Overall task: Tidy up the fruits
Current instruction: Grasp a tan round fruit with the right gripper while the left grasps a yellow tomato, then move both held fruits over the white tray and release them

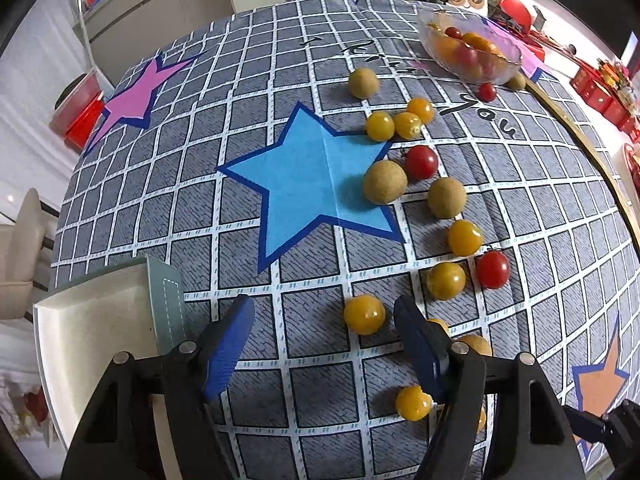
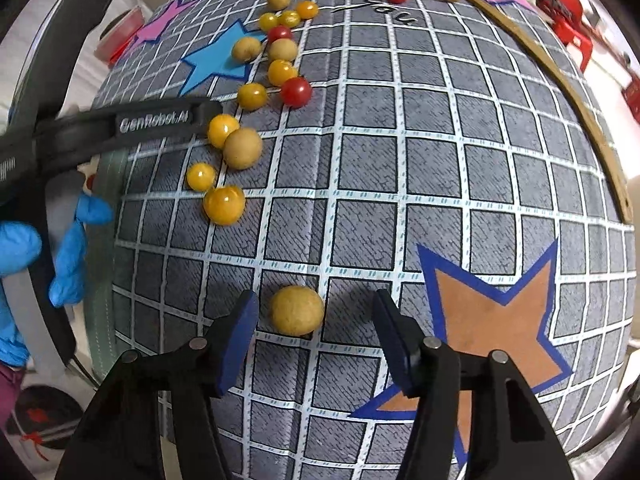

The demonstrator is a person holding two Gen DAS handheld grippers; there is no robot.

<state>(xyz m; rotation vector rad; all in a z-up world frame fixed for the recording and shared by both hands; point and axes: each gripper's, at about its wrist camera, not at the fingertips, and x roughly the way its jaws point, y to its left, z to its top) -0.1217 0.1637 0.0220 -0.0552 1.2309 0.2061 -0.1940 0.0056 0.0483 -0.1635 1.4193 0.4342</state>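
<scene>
Centre your wide-open, empty right hand-held gripper (image 2: 314,308) over the tan fruit (image 2: 296,310) at lower centre of the frame on the desk (image 2: 440,160), then close gently so it cannot roll.

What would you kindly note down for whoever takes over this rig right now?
Left gripper: open, empty, a yellow tomato between its fingers.
Right gripper: open, empty, a tan longan between its fingers.
Done: some tomatoes sit in the glass bowl at the far edge.
Left: many yellow and red tomatoes and longans lie loose on the tablecloth.
</scene>
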